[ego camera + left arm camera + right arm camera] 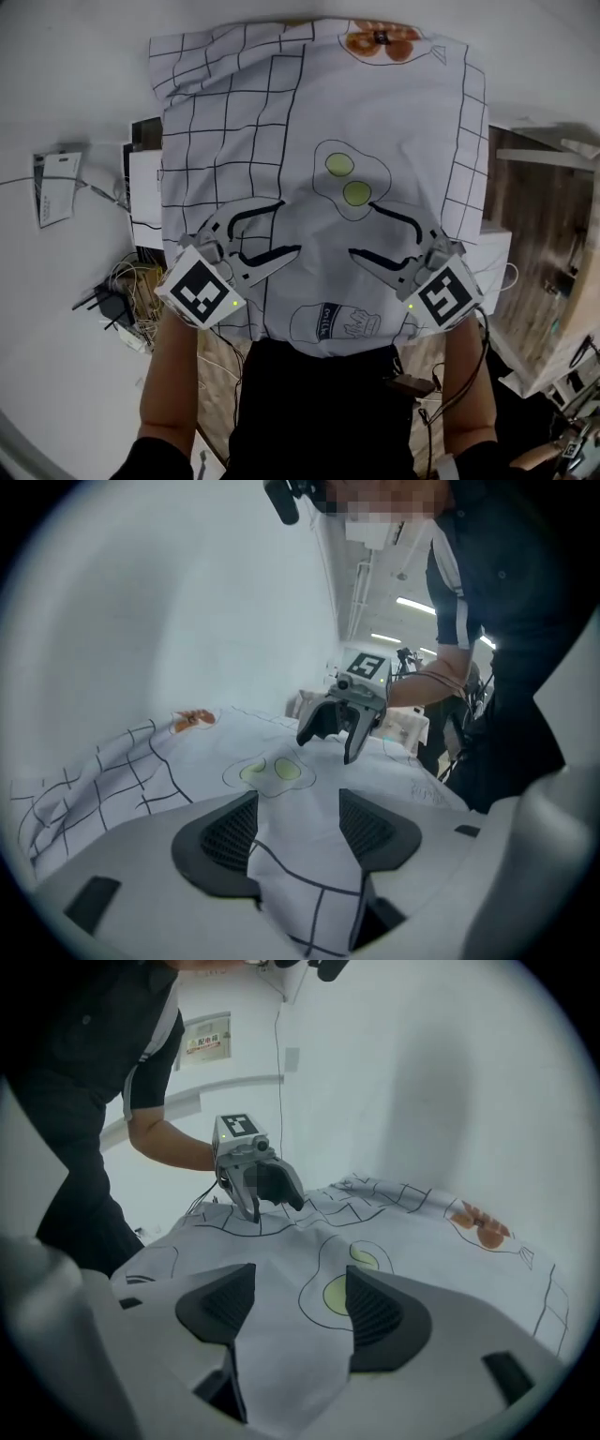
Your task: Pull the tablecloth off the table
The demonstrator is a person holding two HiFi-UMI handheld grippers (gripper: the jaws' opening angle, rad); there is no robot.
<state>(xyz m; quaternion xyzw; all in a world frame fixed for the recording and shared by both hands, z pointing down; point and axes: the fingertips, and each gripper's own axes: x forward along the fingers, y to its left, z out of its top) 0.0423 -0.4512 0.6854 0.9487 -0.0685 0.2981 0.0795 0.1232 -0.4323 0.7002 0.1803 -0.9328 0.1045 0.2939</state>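
A white tablecloth [375, 122] with a black grid, fried-egg and milk-carton drawings covers the table and hangs over its near edge. My left gripper [289, 227] hovers over the cloth's near left part, jaws wide apart. In the left gripper view a raised fold of tablecloth [300, 855] lies between the pads [225, 832], which do not press on it. My right gripper [364, 231] mirrors it on the near right, also open, with loose tablecloth [291, 1335] running between its pads [380, 1314]. Each gripper sees the other across the cloth: right gripper [337, 733], left gripper [267, 1194].
Tangled cables and small boxes [127, 291] lie on the floor at the left, beside a sheet of paper [54, 187]. Wooden flooring [534, 216] and white furniture parts are at the right. The person's dark torso [319, 403] stands against the table's near edge.
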